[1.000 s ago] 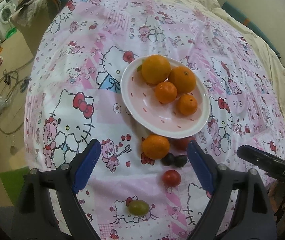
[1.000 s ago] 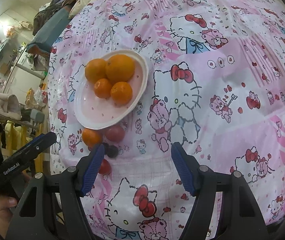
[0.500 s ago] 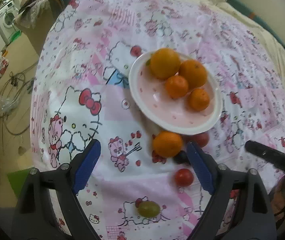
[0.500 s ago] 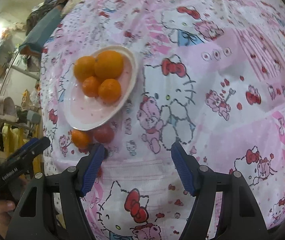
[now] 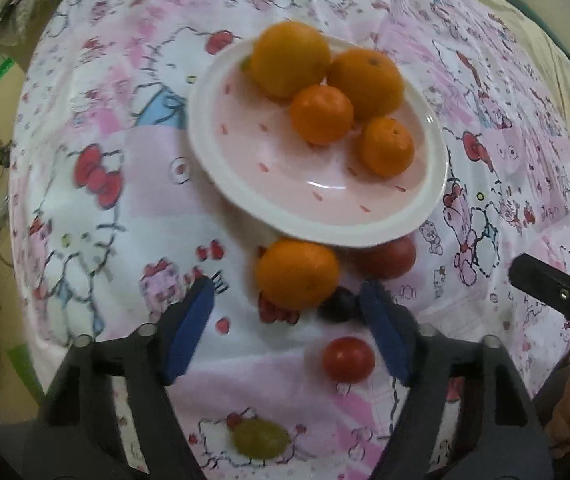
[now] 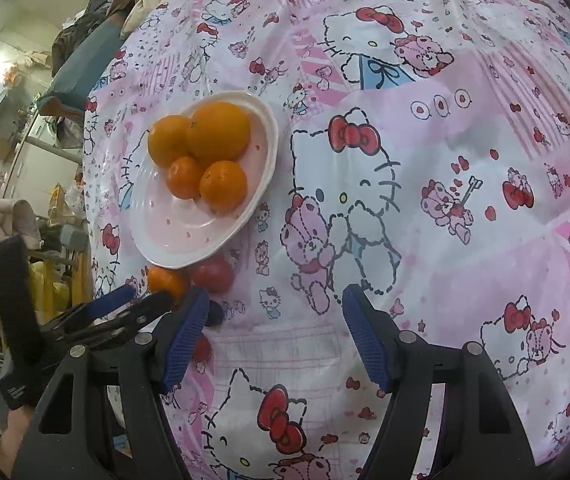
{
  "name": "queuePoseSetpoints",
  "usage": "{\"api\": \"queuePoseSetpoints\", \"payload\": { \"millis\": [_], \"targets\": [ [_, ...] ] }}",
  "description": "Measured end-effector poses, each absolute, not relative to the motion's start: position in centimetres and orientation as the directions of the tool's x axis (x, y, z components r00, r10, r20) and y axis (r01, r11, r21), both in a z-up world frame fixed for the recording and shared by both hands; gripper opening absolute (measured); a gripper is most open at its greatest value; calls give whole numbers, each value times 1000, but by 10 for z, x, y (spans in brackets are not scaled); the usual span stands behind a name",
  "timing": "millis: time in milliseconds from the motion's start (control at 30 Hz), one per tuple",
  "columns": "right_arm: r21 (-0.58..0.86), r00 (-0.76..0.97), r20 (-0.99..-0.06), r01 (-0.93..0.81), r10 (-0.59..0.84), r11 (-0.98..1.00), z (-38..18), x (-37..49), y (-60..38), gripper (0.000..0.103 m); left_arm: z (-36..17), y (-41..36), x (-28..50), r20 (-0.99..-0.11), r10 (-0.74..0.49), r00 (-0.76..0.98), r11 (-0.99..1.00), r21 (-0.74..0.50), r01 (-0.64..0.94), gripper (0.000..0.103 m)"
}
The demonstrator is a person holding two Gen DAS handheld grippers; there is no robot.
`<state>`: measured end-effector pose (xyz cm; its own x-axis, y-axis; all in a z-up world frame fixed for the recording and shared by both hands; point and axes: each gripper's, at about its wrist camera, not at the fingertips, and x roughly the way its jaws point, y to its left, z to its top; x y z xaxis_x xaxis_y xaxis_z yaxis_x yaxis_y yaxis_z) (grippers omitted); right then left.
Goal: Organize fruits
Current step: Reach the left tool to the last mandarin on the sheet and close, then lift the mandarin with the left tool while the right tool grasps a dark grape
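A pink plate (image 5: 269, 204) with a white rim holds several oranges (image 5: 321, 114) on the Hello Kitty cloth. It also shows in the right wrist view (image 6: 173, 240). In front of the plate lie a loose orange (image 5: 297, 272), a large tomato (image 5: 389, 258), a dark grape (image 5: 339, 306), a small tomato (image 5: 348, 359) and a green grape (image 5: 260, 438). My left gripper (image 5: 287, 300) is open, its jaws either side of the loose orange, just short of it. My right gripper (image 6: 275, 312) is open and empty over bare cloth, to the right of the fruit.
The cloth-covered surface drops off at its left edge (image 5: 17, 184) to a cluttered floor. My left gripper shows in the right wrist view (image 6: 125, 312) beside the loose orange (image 6: 165, 280). Furniture and clothes (image 6: 1, 216) stand beyond that edge.
My left gripper has moved forward and lower toward the loose orange, which now sits between its jaws' tips. My right gripper has stayed open, shifting only slightly.
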<state>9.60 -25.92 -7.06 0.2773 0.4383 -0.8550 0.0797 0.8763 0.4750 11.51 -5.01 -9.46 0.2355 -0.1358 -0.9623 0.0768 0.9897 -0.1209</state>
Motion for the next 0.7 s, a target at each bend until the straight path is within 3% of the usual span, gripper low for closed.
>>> {"api": "queuePoseSetpoints", "payload": {
  "millis": [167, 267, 333, 700],
  "targets": [
    [467, 283, -858, 80, 429, 880, -70, 96, -263, 72, -108, -51, 123, -968, -132, 212, 991, -123, 59, 67],
    [472, 279, -857, 88, 433, 877, -71, 96, -264, 72, -108, -51, 127, -967, -137, 216, 990, -128, 55, 56],
    [472, 278, -857, 87, 433, 877, -71, 96, -263, 72, -108, -53, 128, -963, -164, 214, 986, -152, 72, 41],
    [468, 285, -857, 78, 430, 880, -68, 96, -262, 72, -95, -51, 116, -960, -162, 228, 986, -148, 76, 39]
  ]
}}
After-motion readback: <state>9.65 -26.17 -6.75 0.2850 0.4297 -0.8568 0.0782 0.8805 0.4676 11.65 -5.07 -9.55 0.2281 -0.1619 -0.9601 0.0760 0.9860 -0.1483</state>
